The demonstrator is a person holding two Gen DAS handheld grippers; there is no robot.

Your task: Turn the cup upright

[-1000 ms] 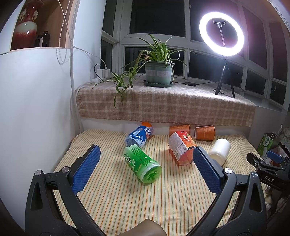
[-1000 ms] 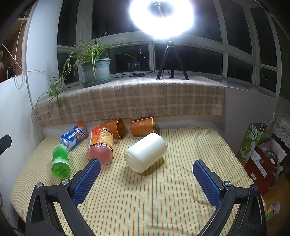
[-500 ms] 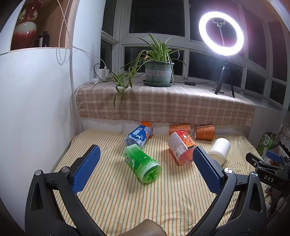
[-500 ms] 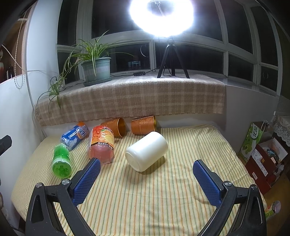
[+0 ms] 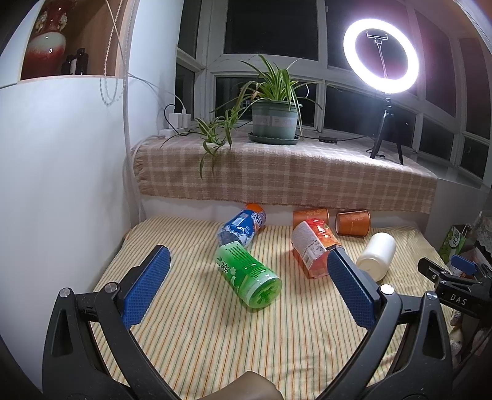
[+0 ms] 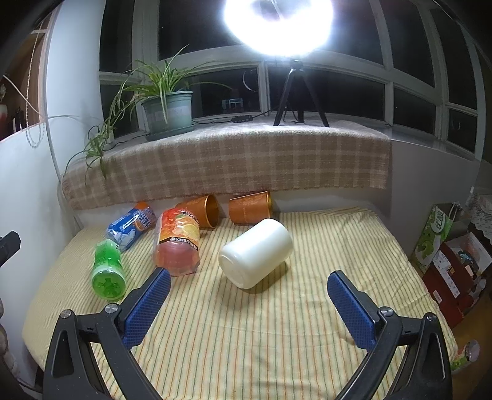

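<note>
The white cup point(image 6: 255, 252) lies on its side on the striped bed point(image 6: 276, 332), ahead of the right gripper point(image 6: 249, 307), between its spread, empty fingers point(image 6: 147, 304). The left gripper point(image 5: 246, 292) is likewise released, the cup just beyond its right finger point(image 5: 350, 292).

ring light point(image 6: 278, 23) at 12 o'clock: blown-out glare | windows point(image 5: 273, 27) black | fisheye edges bent, corners vignetted

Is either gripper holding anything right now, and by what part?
Nothing is held. The left gripper and right gripper are both open, short of the white cup.
</note>
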